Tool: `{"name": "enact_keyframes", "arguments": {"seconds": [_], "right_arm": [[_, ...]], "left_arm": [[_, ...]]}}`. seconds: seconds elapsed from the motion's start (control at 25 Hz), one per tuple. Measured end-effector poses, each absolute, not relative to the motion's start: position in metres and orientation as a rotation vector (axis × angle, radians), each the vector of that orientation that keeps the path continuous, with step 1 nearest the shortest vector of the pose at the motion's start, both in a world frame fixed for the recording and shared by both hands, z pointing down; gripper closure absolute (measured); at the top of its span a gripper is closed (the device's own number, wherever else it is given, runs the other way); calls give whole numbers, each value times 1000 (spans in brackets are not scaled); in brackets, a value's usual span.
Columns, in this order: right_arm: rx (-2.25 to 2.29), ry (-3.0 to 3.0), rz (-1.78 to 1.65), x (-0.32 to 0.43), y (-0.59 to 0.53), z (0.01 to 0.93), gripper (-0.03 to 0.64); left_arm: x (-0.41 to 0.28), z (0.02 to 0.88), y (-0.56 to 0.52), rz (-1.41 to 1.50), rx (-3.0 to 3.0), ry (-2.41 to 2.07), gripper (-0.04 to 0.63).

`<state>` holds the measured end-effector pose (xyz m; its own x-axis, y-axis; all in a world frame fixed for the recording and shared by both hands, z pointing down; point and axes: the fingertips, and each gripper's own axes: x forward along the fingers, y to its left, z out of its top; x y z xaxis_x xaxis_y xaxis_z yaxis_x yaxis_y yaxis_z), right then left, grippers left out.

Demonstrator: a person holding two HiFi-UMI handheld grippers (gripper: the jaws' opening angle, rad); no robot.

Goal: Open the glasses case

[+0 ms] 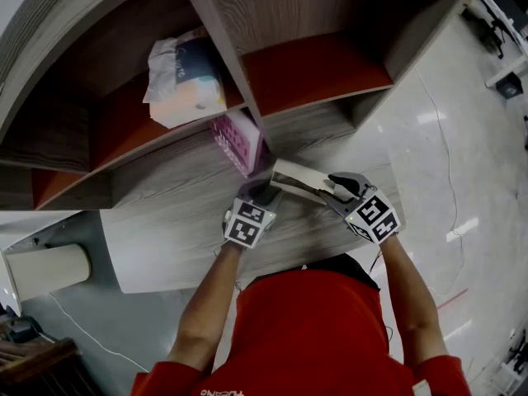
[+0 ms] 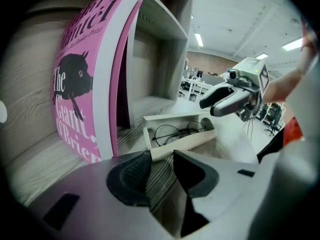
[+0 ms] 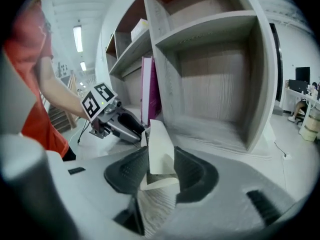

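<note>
The cream glasses case [image 2: 180, 134] lies open on the wood-grain desk [image 1: 165, 221], with thin black-rimmed glasses [image 2: 177, 130] inside its tray. In the head view the case [image 1: 299, 180] sits between both grippers. My left gripper [image 2: 162, 164] is open just short of the case's near end, with only desk between its pads; the head view shows the left gripper [image 1: 262, 190] at the case's left end. My right gripper [image 3: 161, 169] is at the other end, its pads closed on the raised cream lid [image 3: 161, 149]. From the left gripper view, the right gripper [image 2: 220, 100] hovers over the far end.
A pink book [image 2: 85, 74] leans upright against the shelf divider right behind the case. The shelf unit [image 1: 313, 73] rises at the desk's back, with a white and blue packet [image 1: 186, 77] in one cubby. A person in a red shirt [image 1: 322, 328] stands at the desk's front edge.
</note>
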<state>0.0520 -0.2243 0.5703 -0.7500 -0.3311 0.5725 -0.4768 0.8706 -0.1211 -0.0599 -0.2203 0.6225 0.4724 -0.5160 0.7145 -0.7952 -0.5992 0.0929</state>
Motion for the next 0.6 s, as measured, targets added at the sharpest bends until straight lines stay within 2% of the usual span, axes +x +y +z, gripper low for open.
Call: {"name": "enact_keyframes", "arguments": {"seconds": [0.32,0.6], "right_arm": [[720,-2500,301,62,-246,558,576],[810,-2468,264,68,-266,560,575]], "left_arm": [[-60,622,-221,917,2303,-1102,460],[-60,622,-222,924,2291,-1119,460]]}}
